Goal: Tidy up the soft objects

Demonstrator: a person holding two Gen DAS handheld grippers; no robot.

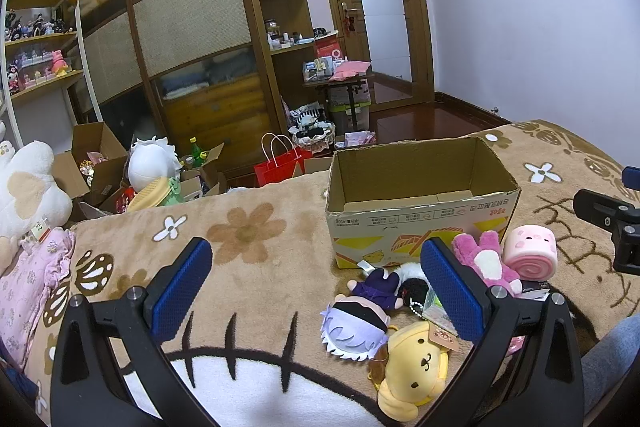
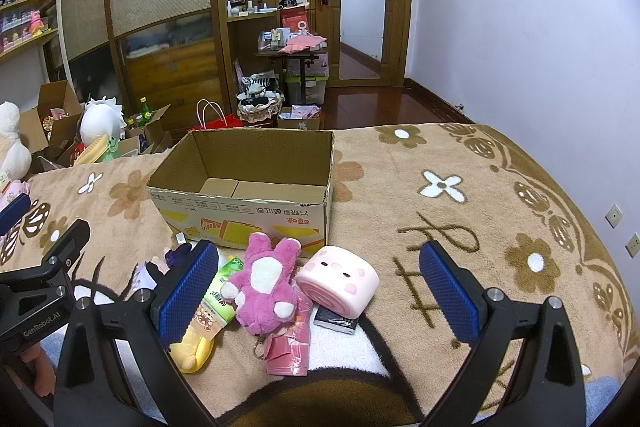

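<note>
An open, empty cardboard box (image 1: pixel 420 183) (image 2: pixel 248 163) stands on the brown flowered blanket. In front of it lies a pile of soft toys: a pink plush rabbit (image 2: pixel 266 283) (image 1: pixel 486 259), a pink roll-cake squishy (image 2: pixel 340 281) (image 1: pixel 530 253), a yellow dog plush (image 1: pixel 416 367) (image 2: pixel 192 347), a purple-haired doll (image 1: pixel 356 327) and a dark doll (image 1: pixel 380 289). My left gripper (image 1: pixel 316 291) is open and empty, low over the blanket left of the pile. My right gripper (image 2: pixel 320 291) is open and empty, with the rabbit and the squishy between its fingers' lines.
A green snack packet (image 2: pixel 218 293), a pink packet (image 2: pixel 290 347) and a small black card (image 2: pixel 336 321) lie among the toys. A large white plush (image 1: pixel 28 187) and pink cloth (image 1: pixel 28 283) sit at the left. Boxes and bags crowd the floor beyond the bed.
</note>
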